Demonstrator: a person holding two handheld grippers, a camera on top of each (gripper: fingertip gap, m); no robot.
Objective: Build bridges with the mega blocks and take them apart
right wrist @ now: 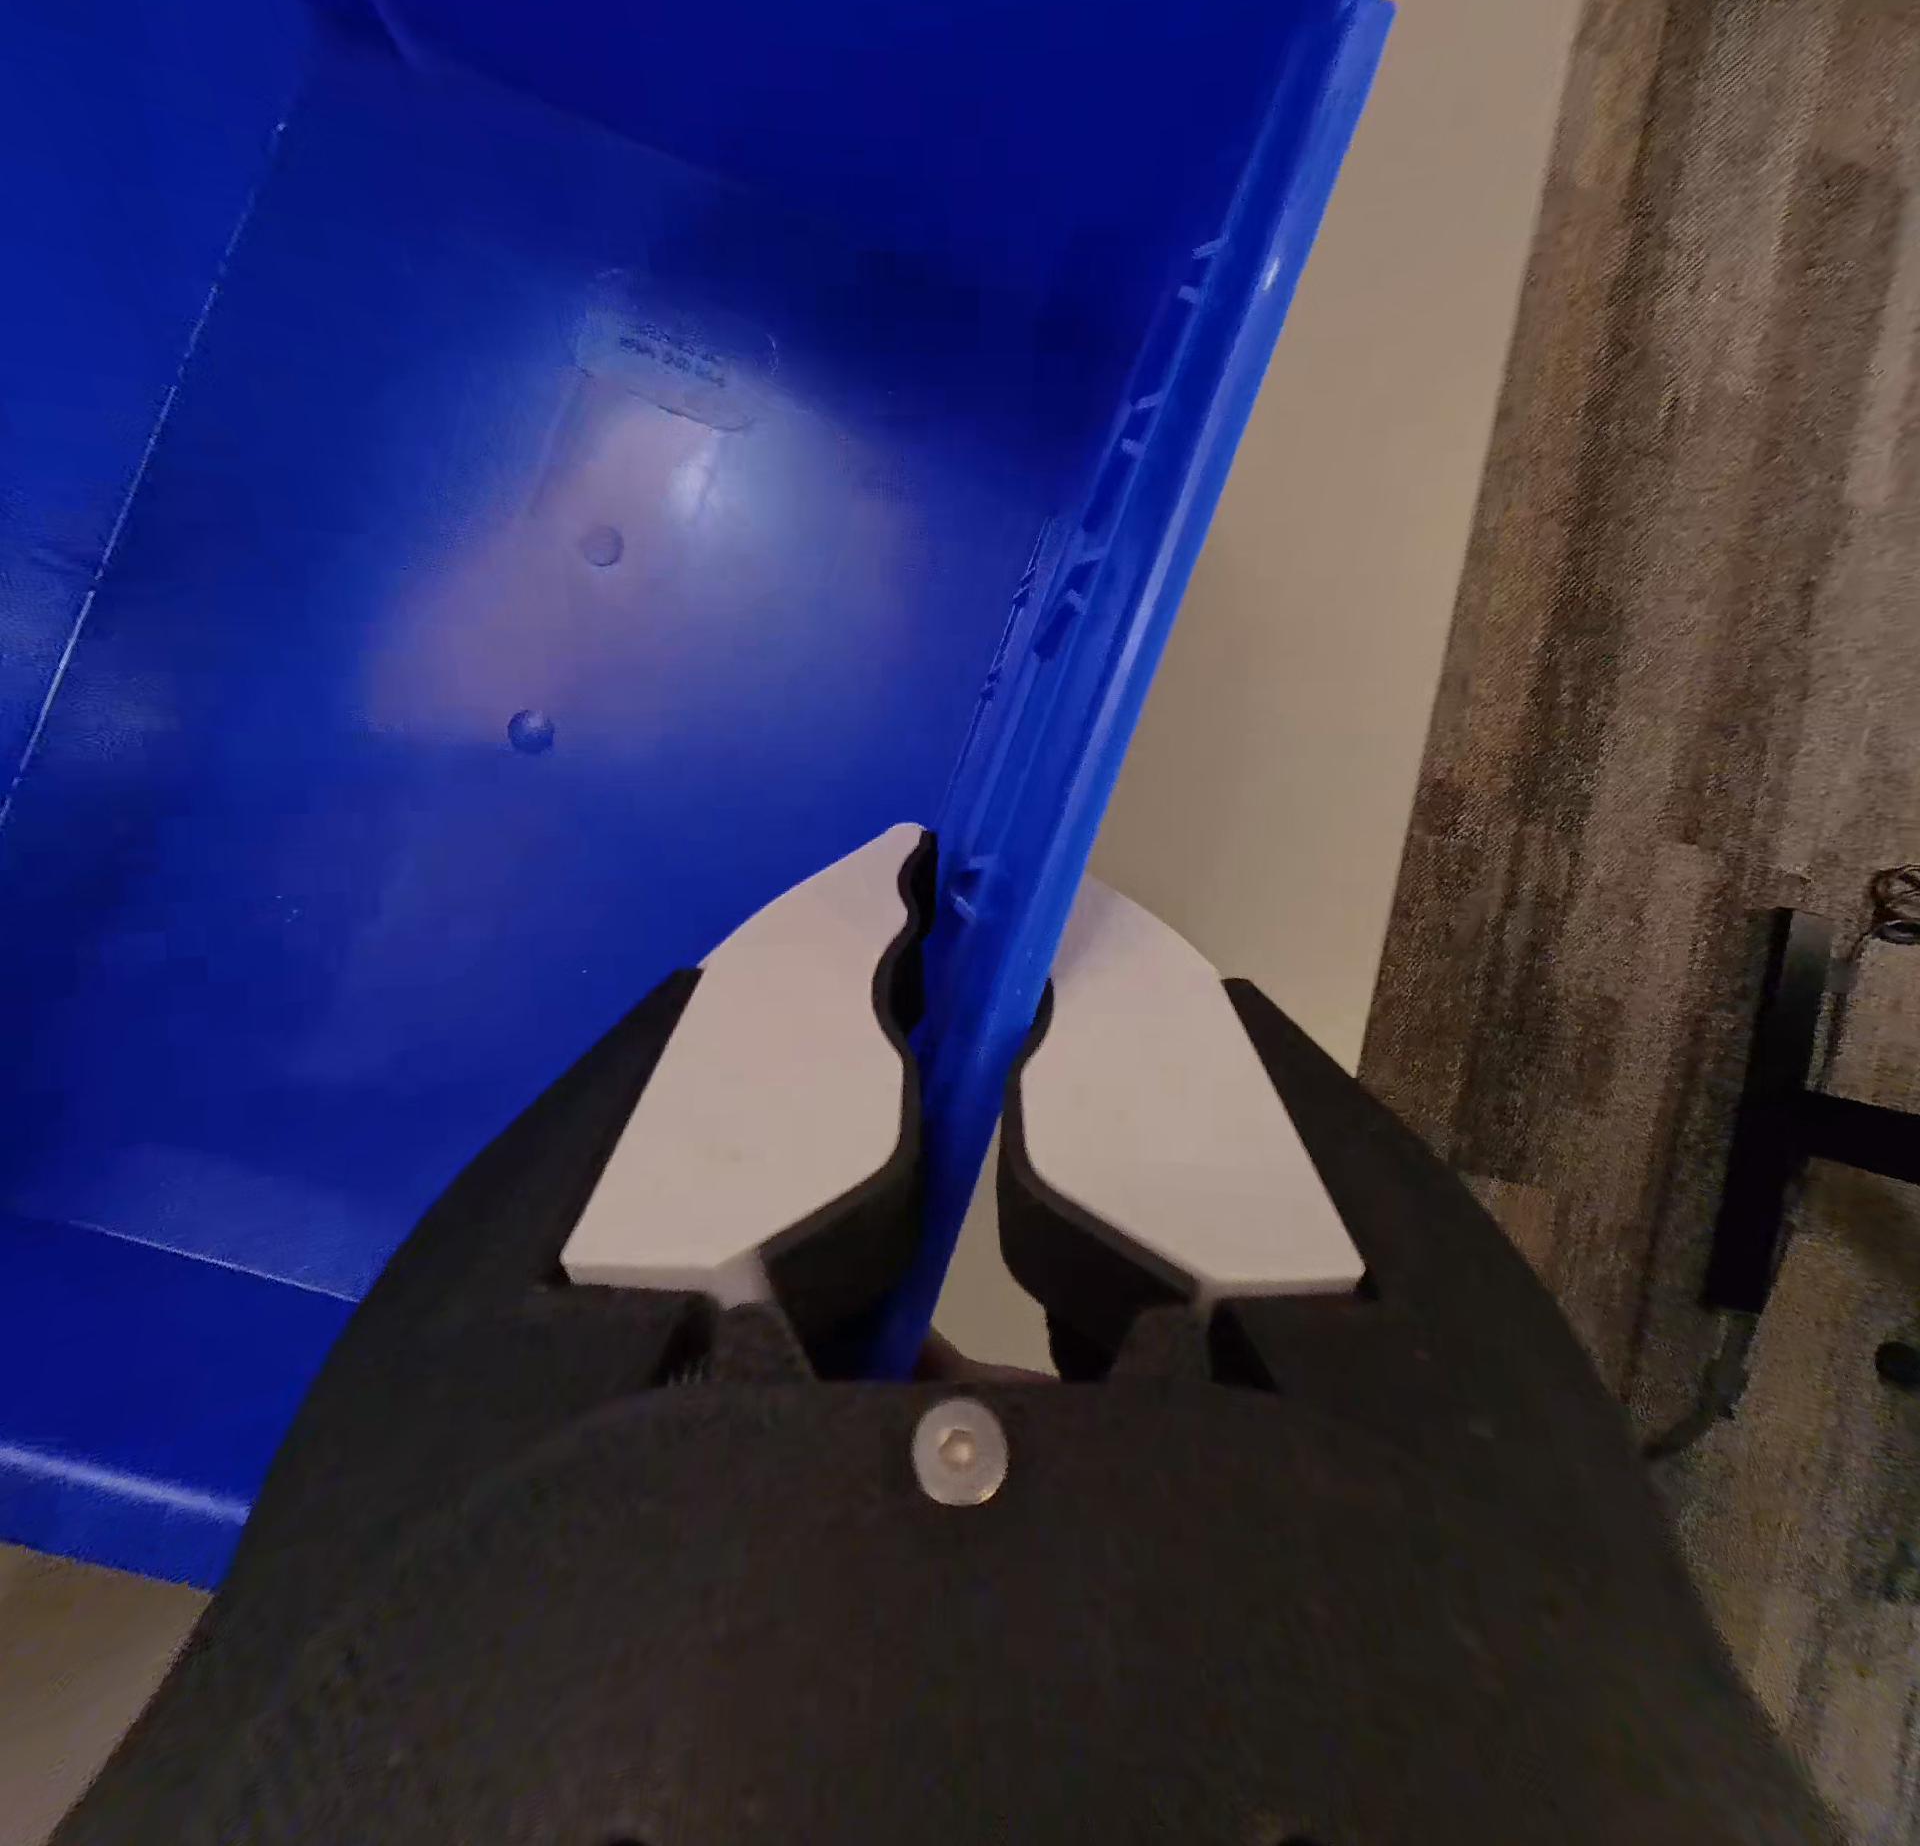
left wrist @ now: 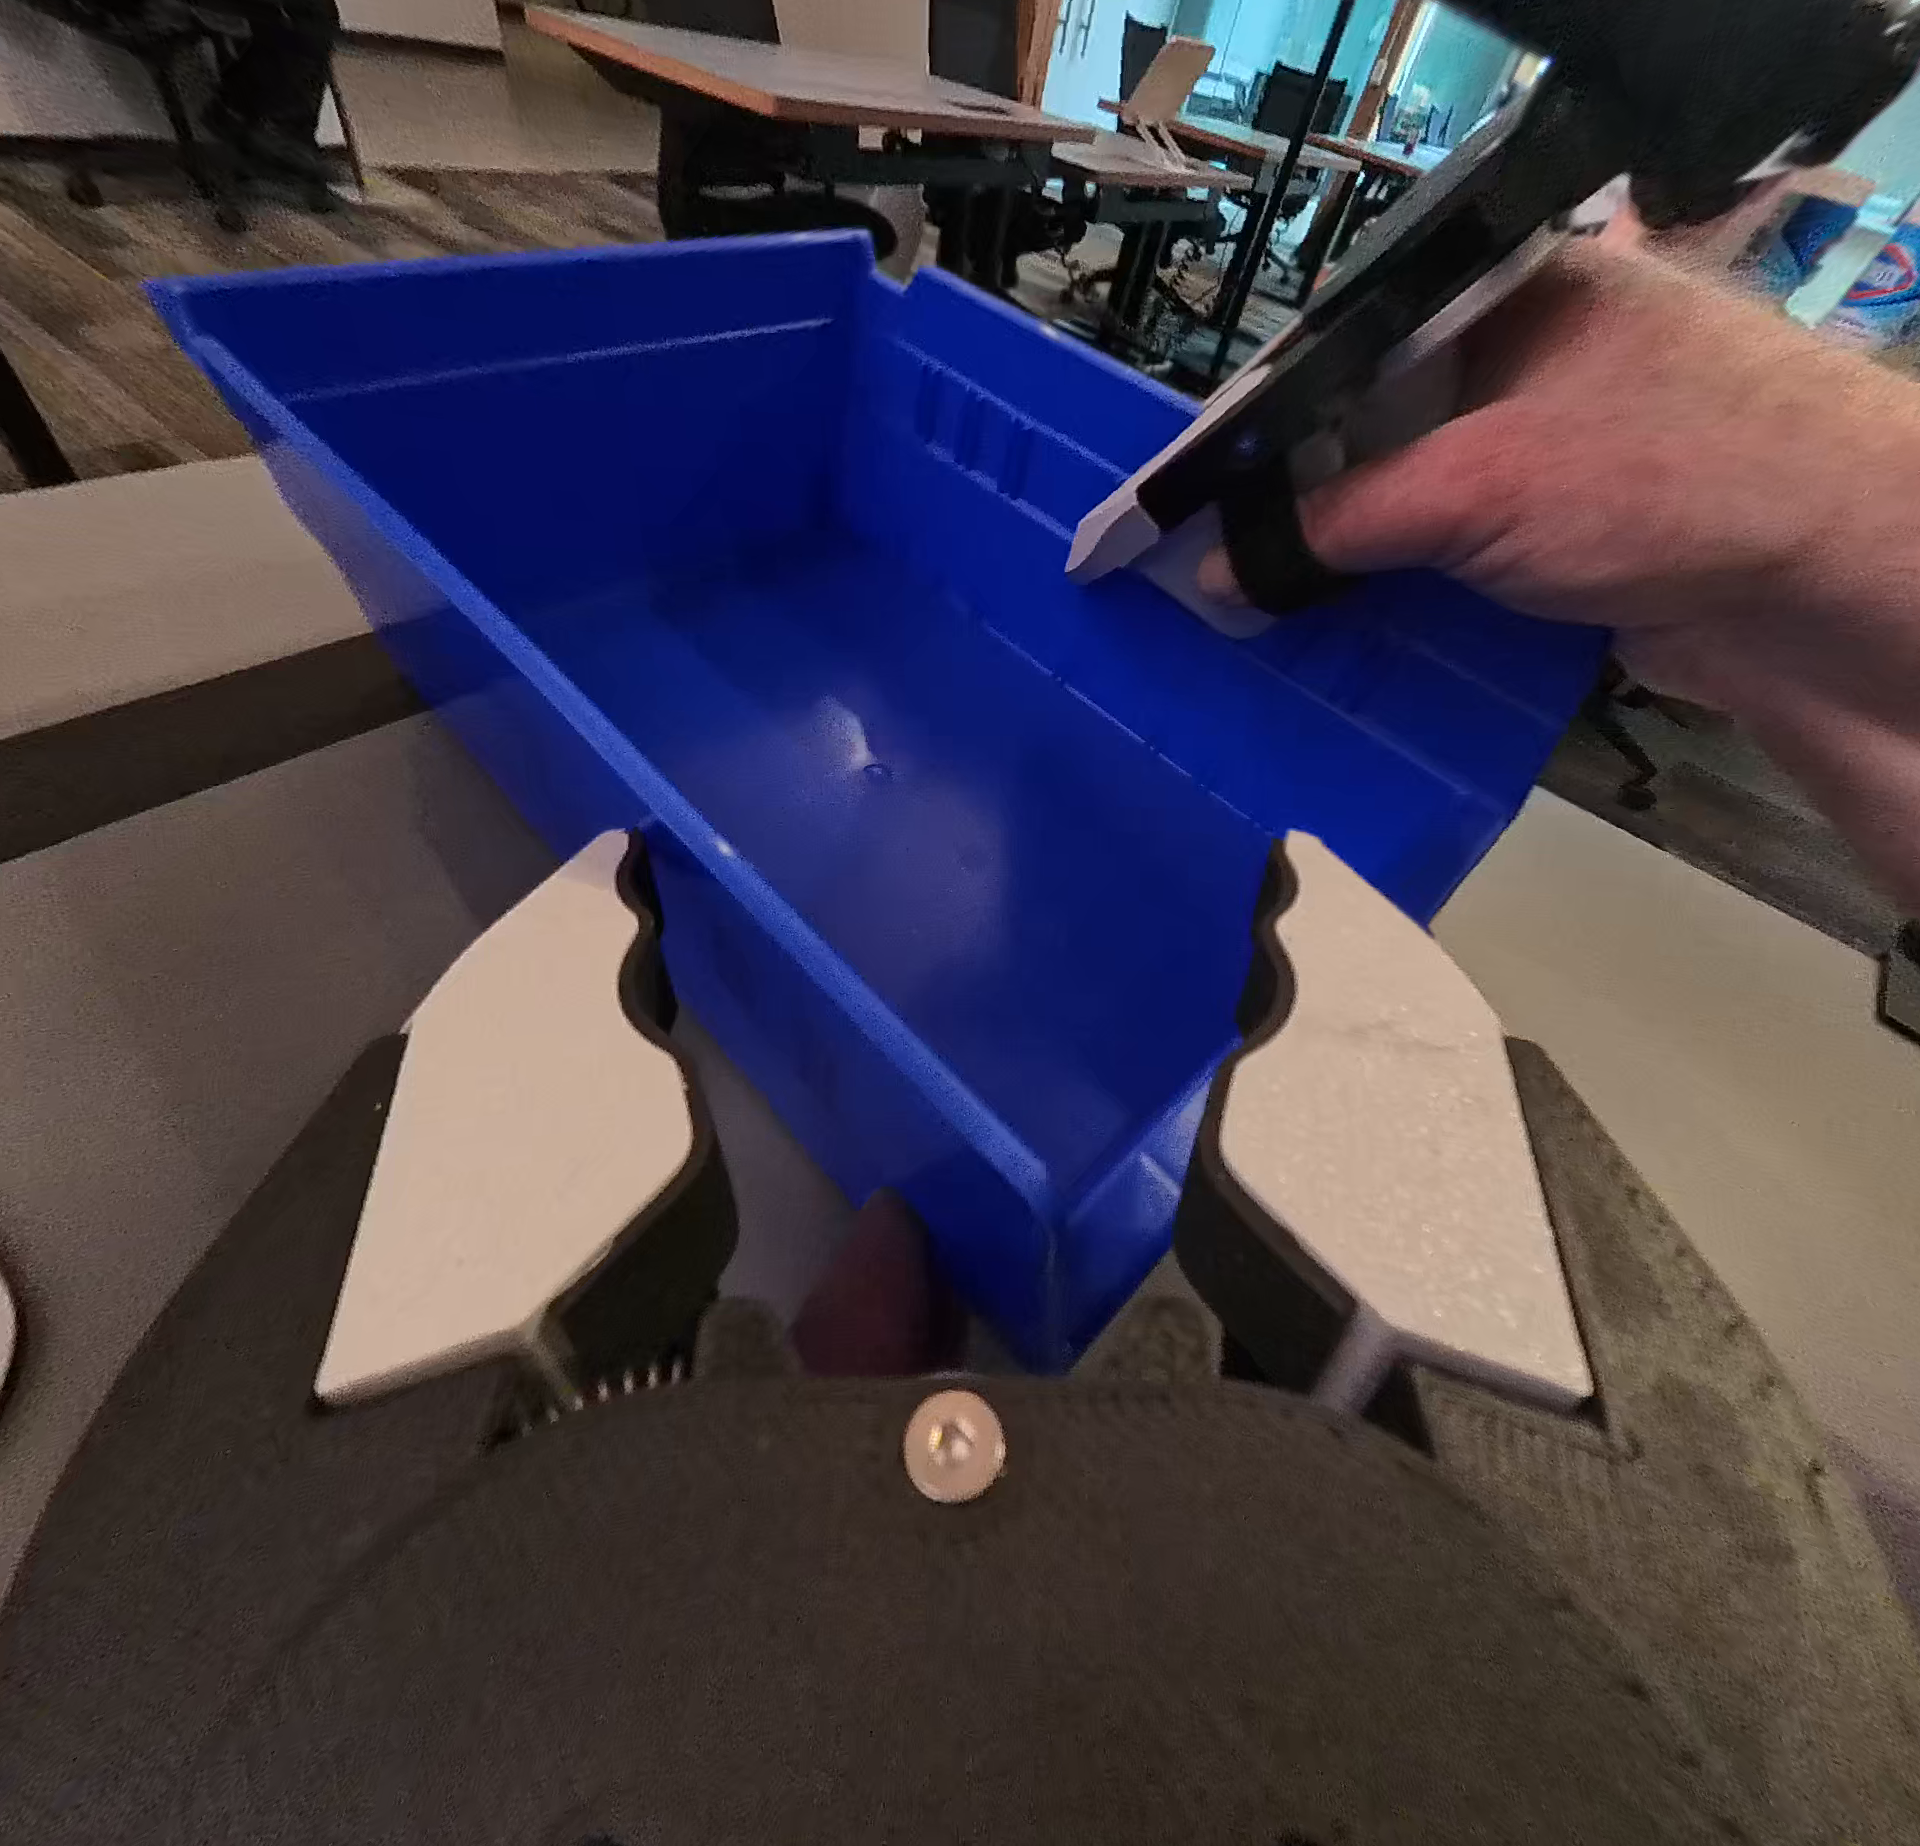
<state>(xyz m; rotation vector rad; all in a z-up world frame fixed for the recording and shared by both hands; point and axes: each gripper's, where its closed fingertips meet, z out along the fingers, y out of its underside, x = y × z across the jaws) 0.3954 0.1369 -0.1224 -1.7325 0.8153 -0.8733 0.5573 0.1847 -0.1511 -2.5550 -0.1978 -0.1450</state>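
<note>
The blue bin (left wrist: pixel 582 466) has an open, bare interior, so a gripper could pass straight down into it. Its right wall is taken up by the right gripper (left wrist: pixel 1132 570) clamped on the rim. The desk (left wrist: pixel 208 944) left of the bin lies free.

The left wrist camera sat just behind its gripper (left wrist: pixel 951 840), looking closely along a blue plastic bin (left wrist: pixel 582 466) toward office desks (left wrist: pixel 790 82). The right wrist camera looked steeply down along its gripper (right wrist: pixel 982 861), nearer still. Both showed the bin's bare floor.
</note>
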